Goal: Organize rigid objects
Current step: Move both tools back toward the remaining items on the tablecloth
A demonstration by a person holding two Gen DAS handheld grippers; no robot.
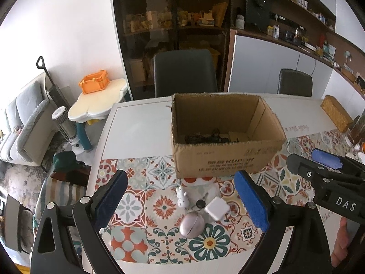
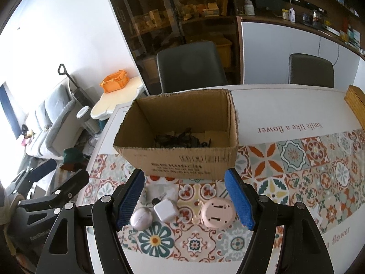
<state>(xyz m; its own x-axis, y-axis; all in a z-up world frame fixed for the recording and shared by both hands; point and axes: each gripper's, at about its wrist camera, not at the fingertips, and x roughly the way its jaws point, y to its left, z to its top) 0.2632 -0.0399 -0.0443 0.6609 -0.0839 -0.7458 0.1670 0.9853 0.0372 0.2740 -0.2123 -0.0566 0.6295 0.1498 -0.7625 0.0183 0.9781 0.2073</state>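
An open cardboard box (image 1: 225,157) (image 2: 182,159) stands on the patterned tablecloth with black cables inside. In front of it lie a small white figurine (image 1: 182,197), a white square charger (image 1: 216,208) (image 2: 165,209), a pale purple egg-shaped case (image 1: 191,225) (image 2: 141,218), a small black keyring item (image 1: 200,204) (image 2: 155,201) and a round pink device (image 2: 217,213). My left gripper (image 1: 181,201) is open above the small items. My right gripper (image 2: 184,201) is open above the charger and pink device; it also shows in the left wrist view (image 1: 319,162).
The white table (image 1: 136,125) carries a woven box (image 1: 336,113) at the far right. Two dark chairs (image 1: 184,75) (image 1: 295,82) stand behind the table. A small cream side table with an orange crate (image 1: 94,84) and a sofa (image 1: 22,123) are to the left.
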